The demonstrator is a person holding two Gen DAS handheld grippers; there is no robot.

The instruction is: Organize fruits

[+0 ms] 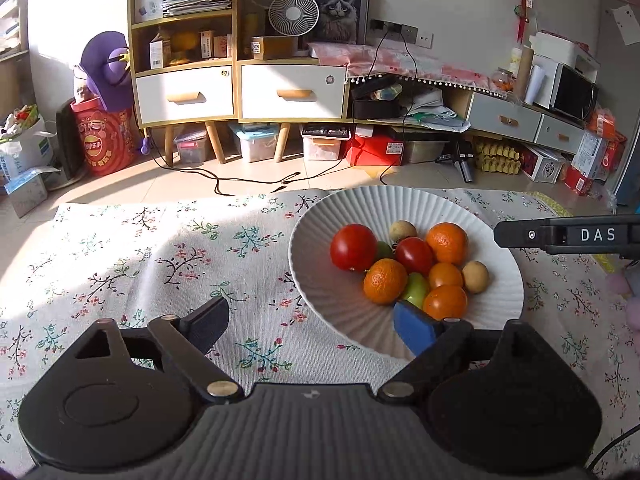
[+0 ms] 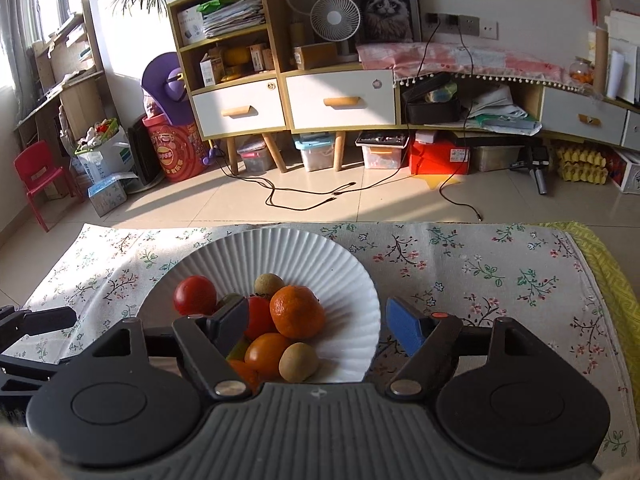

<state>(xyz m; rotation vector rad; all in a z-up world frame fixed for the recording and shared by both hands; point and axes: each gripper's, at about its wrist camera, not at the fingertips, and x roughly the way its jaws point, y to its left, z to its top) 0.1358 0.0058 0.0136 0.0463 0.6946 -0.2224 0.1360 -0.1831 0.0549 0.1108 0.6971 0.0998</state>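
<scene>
Left wrist cam: fruits [image 1: 408, 268] piled in white ribbed plate [image 1: 500, 300] on floral cloth [image 1: 160, 248], tomatoes, oranges, green + brown ones, left gripper [image 1: 312, 320] jaws spread wide, nothing btwn, right gripper [image 2: 316, 320] jaws apart over plate's near edge, nothing pinched.

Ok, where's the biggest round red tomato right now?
In the left wrist view, the biggest round red tomato sits at the left of the pile in the white ribbed plate, beside a smaller red tomato.
</scene>
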